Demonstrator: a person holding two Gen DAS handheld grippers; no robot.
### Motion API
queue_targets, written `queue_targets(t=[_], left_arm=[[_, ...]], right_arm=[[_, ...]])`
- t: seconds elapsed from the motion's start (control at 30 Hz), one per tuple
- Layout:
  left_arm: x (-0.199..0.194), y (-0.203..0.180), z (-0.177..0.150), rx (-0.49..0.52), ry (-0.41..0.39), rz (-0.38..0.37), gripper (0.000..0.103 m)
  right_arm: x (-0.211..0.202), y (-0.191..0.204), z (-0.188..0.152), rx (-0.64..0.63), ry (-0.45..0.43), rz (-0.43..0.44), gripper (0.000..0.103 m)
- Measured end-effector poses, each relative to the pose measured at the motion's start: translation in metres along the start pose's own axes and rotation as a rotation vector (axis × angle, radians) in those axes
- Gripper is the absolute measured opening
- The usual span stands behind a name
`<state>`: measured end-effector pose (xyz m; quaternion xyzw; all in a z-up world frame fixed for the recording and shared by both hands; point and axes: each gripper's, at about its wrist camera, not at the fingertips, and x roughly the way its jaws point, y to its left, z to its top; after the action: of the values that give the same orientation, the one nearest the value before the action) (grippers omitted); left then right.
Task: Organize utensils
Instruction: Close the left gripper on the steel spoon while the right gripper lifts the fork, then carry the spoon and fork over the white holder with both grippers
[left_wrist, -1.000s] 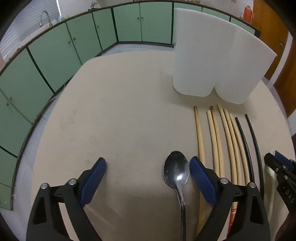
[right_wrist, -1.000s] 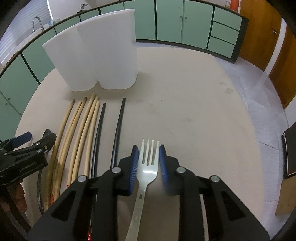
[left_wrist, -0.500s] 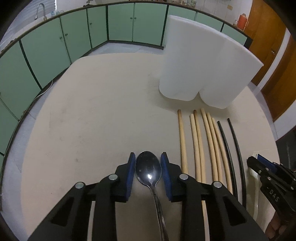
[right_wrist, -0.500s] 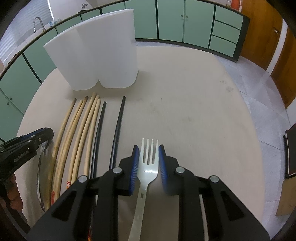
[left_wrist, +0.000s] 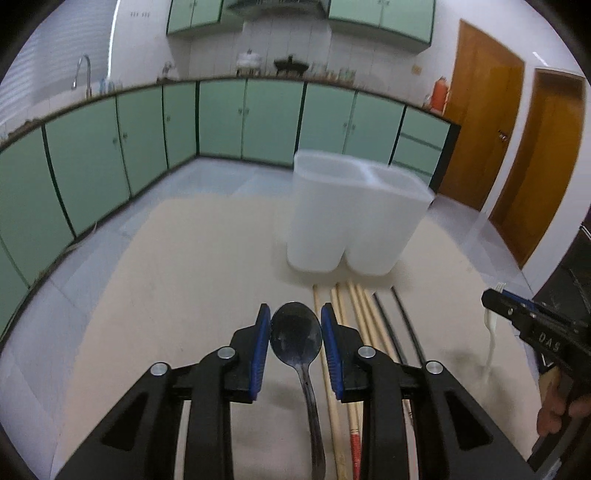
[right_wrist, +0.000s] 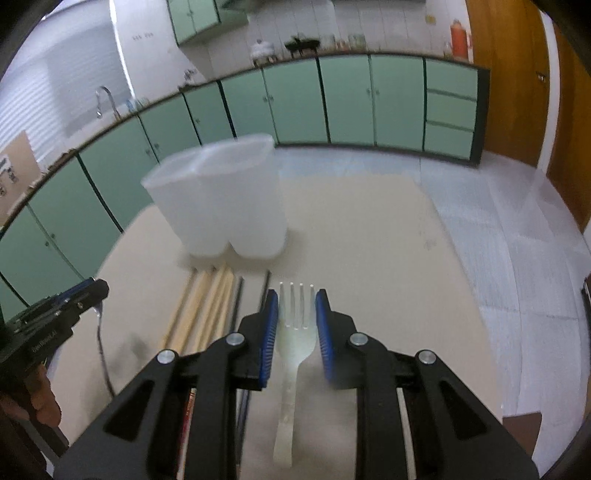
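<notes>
My left gripper (left_wrist: 294, 345) is shut on a metal spoon (left_wrist: 295, 338), bowl forward, lifted above the table. My right gripper (right_wrist: 296, 325) is shut on a white plastic fork (right_wrist: 295, 325), tines forward, also lifted. A white two-compartment holder (left_wrist: 351, 218) stands upright ahead of both grippers; it also shows in the right wrist view (right_wrist: 221, 203). Several wooden chopsticks (left_wrist: 354, 314) and two black ones (left_wrist: 402, 321) lie on the table in front of the holder, between the grippers. The right gripper with the fork shows at the left view's right edge (left_wrist: 517, 314).
The beige round table (left_wrist: 184, 295) carries everything. Green cabinets (left_wrist: 110, 155) curve around behind it. Wooden doors (left_wrist: 535, 155) stand at the right. The left gripper shows at the right view's left edge (right_wrist: 62, 314).
The left gripper closed on the spoon. Both grippers then lifted and tilted up, so the holder's open top and the room now show.
</notes>
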<state>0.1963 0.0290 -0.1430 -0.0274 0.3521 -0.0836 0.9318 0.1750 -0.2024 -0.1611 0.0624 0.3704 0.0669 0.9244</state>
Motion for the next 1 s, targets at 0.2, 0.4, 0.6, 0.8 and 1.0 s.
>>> queue_targets(t=[0.2, 0.4, 0.6, 0.8, 1.0], left_arm=[[-0.021, -0.006, -0.004, -0.012, -0.077, -0.016, 0.028], [-0.034, -0.004, -0.001, -0.029, -0.131, -0.016, 0.028], [-0.051, -0.004, 0.014, -0.028, -0.189, -0.015, 0.028], [-0.063, -0.007, 0.036, -0.029, -0.237, -0.028, 0.028], [-0.073, -0.01, 0.066, -0.021, -0.295, -0.038, 0.028]], right_arm=[[-0.017, 0.011, 0.005, -0.03, -0.053, 0.017, 0.02], [-0.034, 0.018, 0.009, -0.043, -0.079, 0.029, 0.02], [-0.051, 0.022, 0.024, -0.058, -0.135, 0.054, 0.02], [-0.062, 0.021, 0.05, -0.061, -0.195, 0.083, 0.02], [-0.071, 0.021, 0.088, -0.063, -0.268, 0.122, 0.02]])
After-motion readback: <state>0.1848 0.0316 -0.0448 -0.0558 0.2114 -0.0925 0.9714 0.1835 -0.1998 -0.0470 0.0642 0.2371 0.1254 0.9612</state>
